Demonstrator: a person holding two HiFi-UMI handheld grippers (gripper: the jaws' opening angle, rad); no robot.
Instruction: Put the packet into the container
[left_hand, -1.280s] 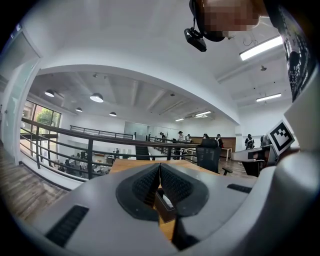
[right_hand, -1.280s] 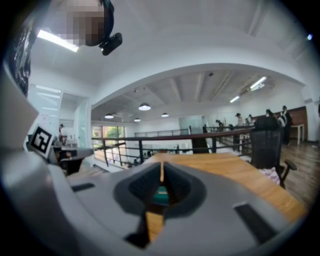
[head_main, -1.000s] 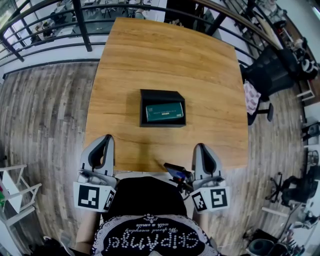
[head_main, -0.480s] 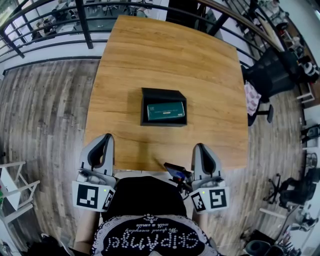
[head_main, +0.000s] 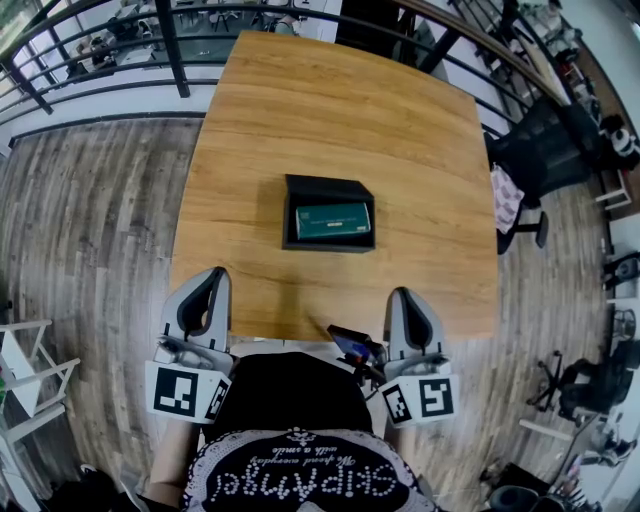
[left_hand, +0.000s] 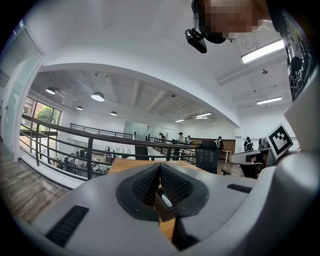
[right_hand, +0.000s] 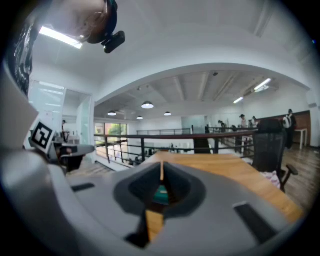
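A black open container sits in the middle of the wooden table, and a green packet lies flat inside it. My left gripper hovers at the table's near edge on the left, shut and empty. My right gripper is at the near edge on the right, also shut and empty. Both point towards the container and are well short of it. In the left gripper view the left gripper has its jaws meeting, with the container showing below. In the right gripper view the right gripper frames the packet.
A dark metal railing runs behind the table's far left. A black office chair stands by the right edge. A white rack stands on the floor at the left. A small dark device hangs at the person's waist.
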